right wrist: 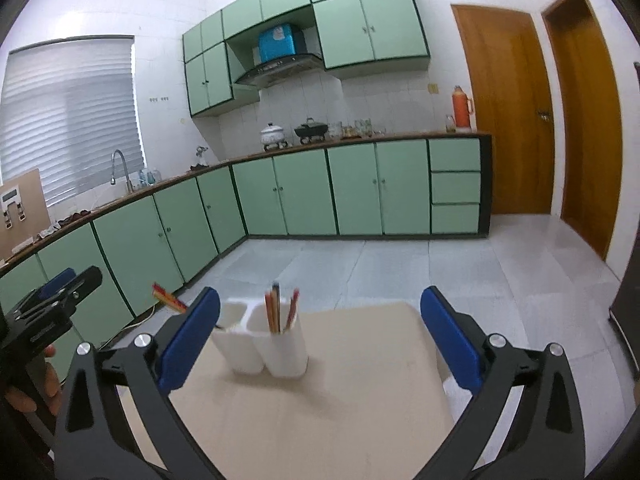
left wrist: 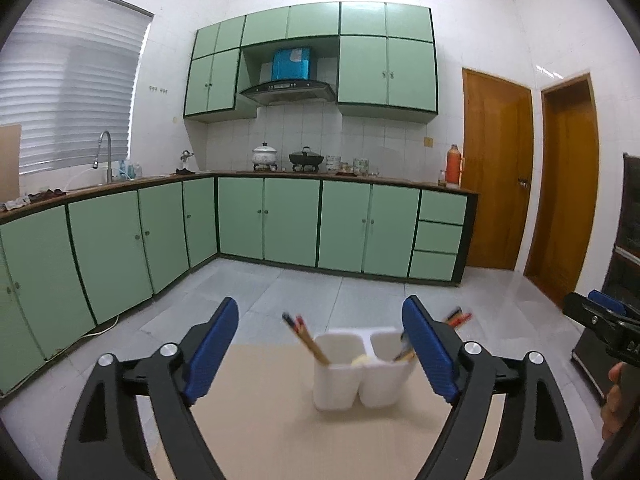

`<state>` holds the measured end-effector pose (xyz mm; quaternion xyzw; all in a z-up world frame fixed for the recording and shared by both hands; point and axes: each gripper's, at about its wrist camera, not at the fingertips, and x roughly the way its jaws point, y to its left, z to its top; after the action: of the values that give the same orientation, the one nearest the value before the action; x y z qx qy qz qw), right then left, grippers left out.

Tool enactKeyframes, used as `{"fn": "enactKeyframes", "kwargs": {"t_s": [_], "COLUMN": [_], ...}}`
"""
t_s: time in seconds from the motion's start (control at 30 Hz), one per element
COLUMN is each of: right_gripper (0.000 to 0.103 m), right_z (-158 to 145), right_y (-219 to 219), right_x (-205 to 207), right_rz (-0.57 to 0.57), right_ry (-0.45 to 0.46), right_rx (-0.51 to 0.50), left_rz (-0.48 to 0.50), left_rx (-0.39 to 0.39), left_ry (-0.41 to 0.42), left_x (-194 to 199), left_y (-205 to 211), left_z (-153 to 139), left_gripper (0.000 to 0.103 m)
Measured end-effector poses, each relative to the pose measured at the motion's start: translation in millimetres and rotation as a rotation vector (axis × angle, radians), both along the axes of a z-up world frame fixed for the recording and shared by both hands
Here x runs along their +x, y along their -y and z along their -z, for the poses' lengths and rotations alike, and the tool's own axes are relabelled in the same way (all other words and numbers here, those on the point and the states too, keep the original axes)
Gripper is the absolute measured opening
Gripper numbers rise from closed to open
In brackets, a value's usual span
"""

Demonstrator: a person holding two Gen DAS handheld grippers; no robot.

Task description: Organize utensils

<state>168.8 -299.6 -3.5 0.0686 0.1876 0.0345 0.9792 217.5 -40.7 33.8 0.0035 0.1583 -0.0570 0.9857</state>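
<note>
On the beige desk [left wrist: 280,420], toward its far edge, stood a white two-compartment utensil holder [left wrist: 360,376], with chopsticks [left wrist: 306,338] leaning out of both cups. In the right wrist view one cup held several upright sticks; the other cup's contents were partly hidden. The left hand-held gripper [left wrist: 320,354] and the right hand-held gripper [right wrist: 320,338] both stood with jaws spread wide and nothing between their blue pads.

I judged the chopsticks light, stiff and slim, likely smooth enough to slide or pivot in a pinch; the upper shafts, clear of the rim, looked the best place to take hold. The holder seemed thin plastic, light enough to tip or skate if a stick dragged against its wall.

The desk around it looked bare, and the green kitchen cabinets [left wrist: 280,232] stood well apart across the tiled floor [left wrist: 360,292]. Each gripper was visible at the edge of the other's view, so they could crowd one another.
</note>
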Motion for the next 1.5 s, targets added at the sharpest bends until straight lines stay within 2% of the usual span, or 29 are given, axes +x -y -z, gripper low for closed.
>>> {"fn": "enactKeyframes", "kwargs": {"t_s": [0.3,0.53,1.03,1.5], "right_gripper": [0.098,0.098,0.098,0.097], "right_z": [19.3,19.7,-13.8,-24.6], "right_y": [-8.9,-19.3,-46.2,-57.2], "right_x": [-48.9,-76.6,-117.2,-130.7], "right_rz": [0.013,-0.016,-0.103,-0.136], "right_ry": [-0.065,-0.086,-0.027,0.003], "right_rx": [-0.021,-0.025,-0.065,-0.092], "left_rz": [0.012,0.024,0.047,0.040], "left_rx": [0.000,0.009,0.022,0.011], "left_ry": [-0.053,-0.088,-0.015,-0.001], "left_x": [-50.0,-80.8,-130.3,-144.0], "left_y": [0.7,2.9,6.0,6.5], "left_z": [11.8,18.2,-2.1,-9.2], "left_gripper": [0.097,0.097,0.097,0.097]}}
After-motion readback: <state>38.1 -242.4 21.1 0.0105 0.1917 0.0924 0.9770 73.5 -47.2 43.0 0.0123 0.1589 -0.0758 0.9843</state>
